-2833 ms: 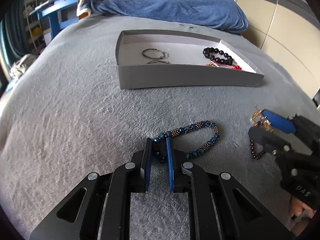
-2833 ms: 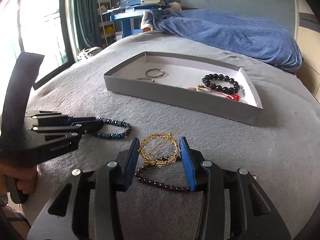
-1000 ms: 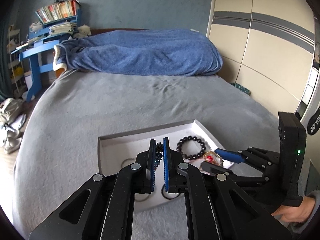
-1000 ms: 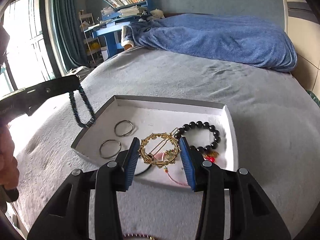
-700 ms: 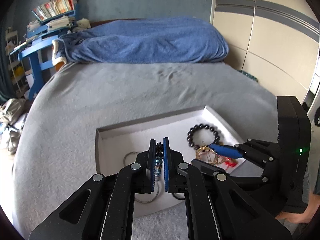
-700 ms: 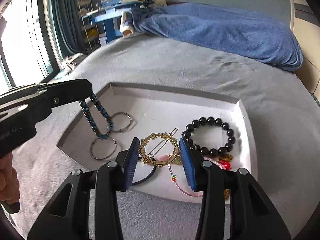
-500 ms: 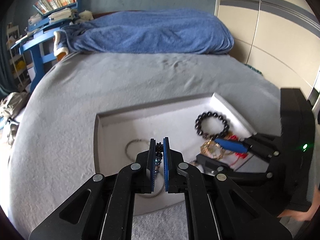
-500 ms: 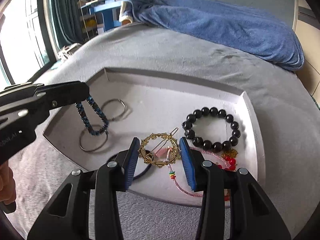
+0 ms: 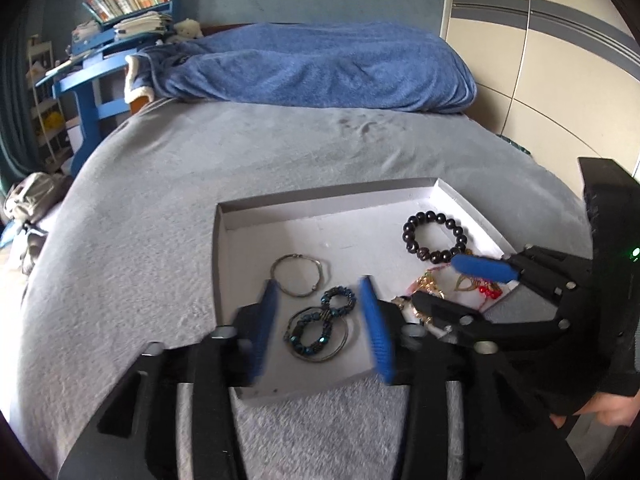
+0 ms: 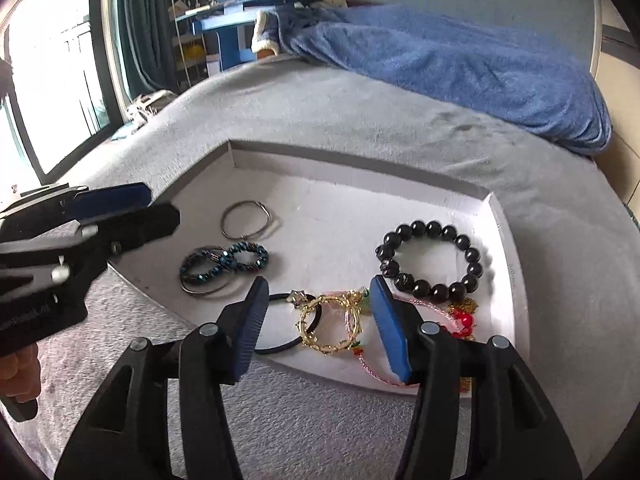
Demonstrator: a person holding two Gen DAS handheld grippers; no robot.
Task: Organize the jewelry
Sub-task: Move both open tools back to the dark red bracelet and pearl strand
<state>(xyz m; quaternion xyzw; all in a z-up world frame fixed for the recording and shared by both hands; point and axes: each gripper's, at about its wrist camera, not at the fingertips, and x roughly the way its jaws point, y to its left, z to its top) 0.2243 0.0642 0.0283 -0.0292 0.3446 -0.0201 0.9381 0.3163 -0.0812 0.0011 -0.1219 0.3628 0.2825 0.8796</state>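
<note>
A shallow grey tray [image 9: 218,248] [image 10: 505,248] lies on the grey bedspread. The blue beaded bracelet [image 9: 320,326] [image 10: 224,261] lies twisted in the tray's front left, on a metal ring. My left gripper [image 9: 318,330] is open and empty just above it. The gold round hair clip [image 10: 330,326] lies in the tray's front middle, over a black hair tie [image 10: 288,326]. My right gripper [image 10: 318,326] is open around the clip without holding it. A black bead bracelet [image 9: 434,236] [image 10: 430,258] lies at the tray's right.
A second metal ring [image 9: 296,274] [image 10: 245,219] lies in the tray's left. Pink cord and red-bead pieces [image 10: 460,322] lie at the front right. A blue blanket [image 9: 320,68] is heaped at the head of the bed. A blue desk [image 9: 84,80] stands at the far left.
Both grippers have opened. The blue bracelet dropped from the left gripper into the tray, and the gold clip dropped from the right gripper into the tray.
</note>
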